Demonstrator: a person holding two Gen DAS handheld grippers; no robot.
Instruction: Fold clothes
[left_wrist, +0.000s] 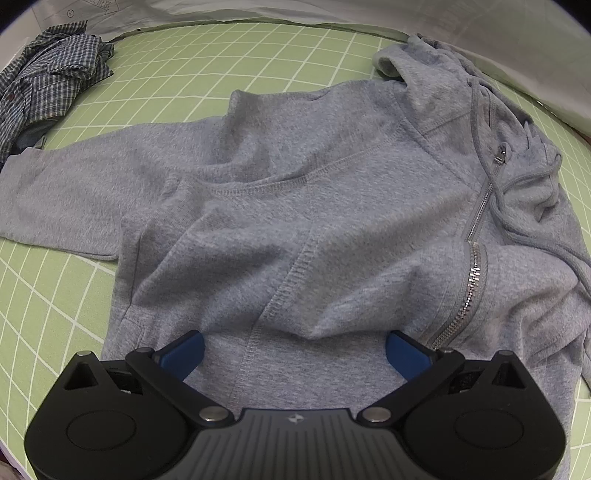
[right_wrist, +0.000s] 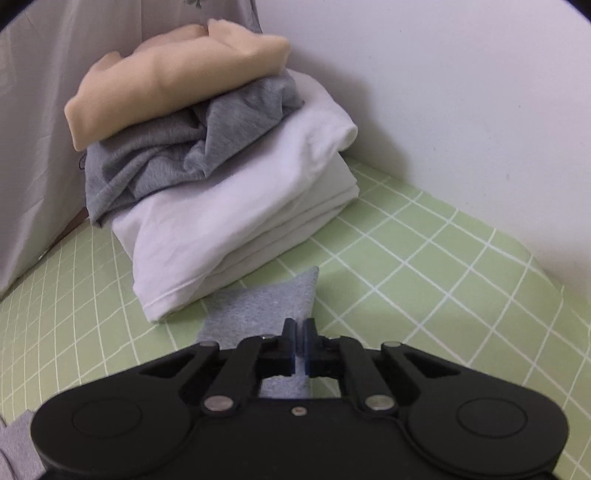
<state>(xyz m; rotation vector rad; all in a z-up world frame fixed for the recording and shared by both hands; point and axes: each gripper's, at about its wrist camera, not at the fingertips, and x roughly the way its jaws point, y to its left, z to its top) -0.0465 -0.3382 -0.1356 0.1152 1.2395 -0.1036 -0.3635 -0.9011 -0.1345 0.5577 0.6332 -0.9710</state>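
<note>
Left gripper (left_wrist: 293, 349) spread over grey hoodie (left_wrist: 295, 206) | right gripper (right_wrist: 300, 341) pinching its grey fabric | hoodie rumpled, zipper (left_wrist: 471, 280) part-open | green gridded mat (right_wrist: 424, 266), white wall (right_wrist: 461, 92)

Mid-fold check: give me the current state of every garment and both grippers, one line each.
grey hoodie: spread on the mat, rumpled, zipper partly open
plaid shirt: crumpled, unfolded
stack of clothes: folded, piled
left gripper: open over the hoodie
right gripper: shut on a grey fabric piece
</note>
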